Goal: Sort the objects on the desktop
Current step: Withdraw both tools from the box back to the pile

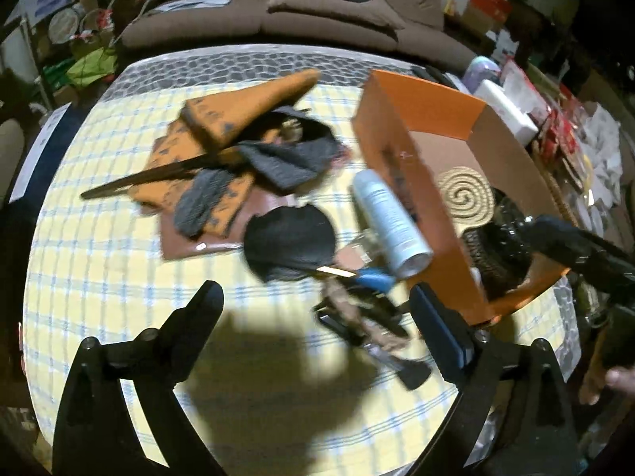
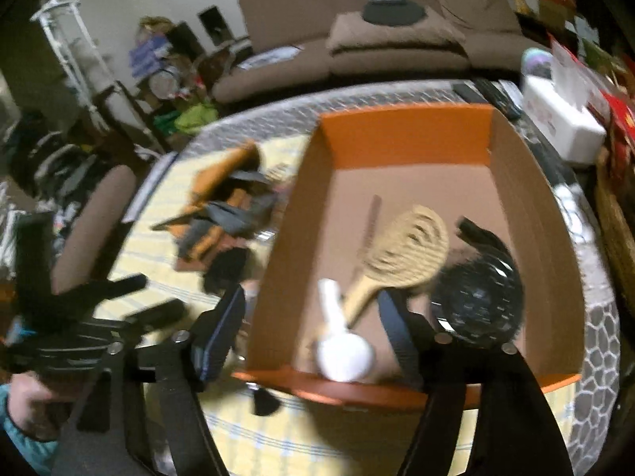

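Note:
An orange cardboard box [image 1: 397, 146] [image 2: 401, 139] stands on the right of the checked table. Inside it lie a woven rope paddle [image 2: 405, 258] [image 1: 466, 194], a black glass bowl [image 2: 476, 301] and a white bulb-shaped object [image 2: 343, 351]. A white spray can [image 1: 391, 222] leans against the box's outer wall. A pile of orange and grey cloths [image 1: 234, 146] [image 2: 226, 206], a black round piece [image 1: 289, 238] and a blue-handled tool [image 1: 369, 277] lie on the table. My left gripper [image 1: 317, 309] is open and empty above the table. My right gripper [image 2: 313, 309] is open and empty over the box's near left corner.
A brown sofa [image 1: 278, 12] stands behind the table. A white tissue box [image 2: 559, 123] and red packages [image 1: 555, 135] crowd the right side. Small dark objects [image 1: 365, 321] lie near the box's front. A brown chair [image 2: 91, 230] stands at the left.

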Demonstrator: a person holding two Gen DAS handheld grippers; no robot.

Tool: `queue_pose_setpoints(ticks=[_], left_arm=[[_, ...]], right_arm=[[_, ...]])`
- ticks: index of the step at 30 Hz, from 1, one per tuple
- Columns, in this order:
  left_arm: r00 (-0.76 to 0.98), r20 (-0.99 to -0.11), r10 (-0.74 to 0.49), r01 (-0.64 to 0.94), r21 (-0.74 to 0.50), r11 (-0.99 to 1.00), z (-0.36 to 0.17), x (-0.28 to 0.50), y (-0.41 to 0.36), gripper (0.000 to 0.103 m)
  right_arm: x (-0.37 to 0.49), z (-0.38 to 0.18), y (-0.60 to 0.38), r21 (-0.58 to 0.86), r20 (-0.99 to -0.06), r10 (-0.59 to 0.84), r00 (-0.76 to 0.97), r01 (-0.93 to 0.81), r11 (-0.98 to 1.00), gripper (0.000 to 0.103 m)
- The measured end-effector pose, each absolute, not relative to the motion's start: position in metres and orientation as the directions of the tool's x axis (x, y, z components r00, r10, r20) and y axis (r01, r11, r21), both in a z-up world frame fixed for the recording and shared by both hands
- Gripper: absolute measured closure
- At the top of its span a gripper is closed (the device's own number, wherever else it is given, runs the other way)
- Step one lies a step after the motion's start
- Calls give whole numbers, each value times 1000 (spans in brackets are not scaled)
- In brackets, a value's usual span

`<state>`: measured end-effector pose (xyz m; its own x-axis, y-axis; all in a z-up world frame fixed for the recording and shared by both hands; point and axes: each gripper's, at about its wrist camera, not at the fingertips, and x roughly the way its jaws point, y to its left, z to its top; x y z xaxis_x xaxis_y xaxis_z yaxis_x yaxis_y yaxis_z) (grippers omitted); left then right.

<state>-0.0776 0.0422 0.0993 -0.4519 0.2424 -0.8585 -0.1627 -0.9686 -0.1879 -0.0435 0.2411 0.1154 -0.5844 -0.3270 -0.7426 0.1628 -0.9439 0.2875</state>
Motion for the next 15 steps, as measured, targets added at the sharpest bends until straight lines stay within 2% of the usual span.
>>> queue_pose_setpoints(ticks=[15], left_arm=[[-473,-855,214,-22,-231,-973,71,-82,-41,9]], right_arm=[[-58,116,167,297,-723,-387,-572,249,-922,25]])
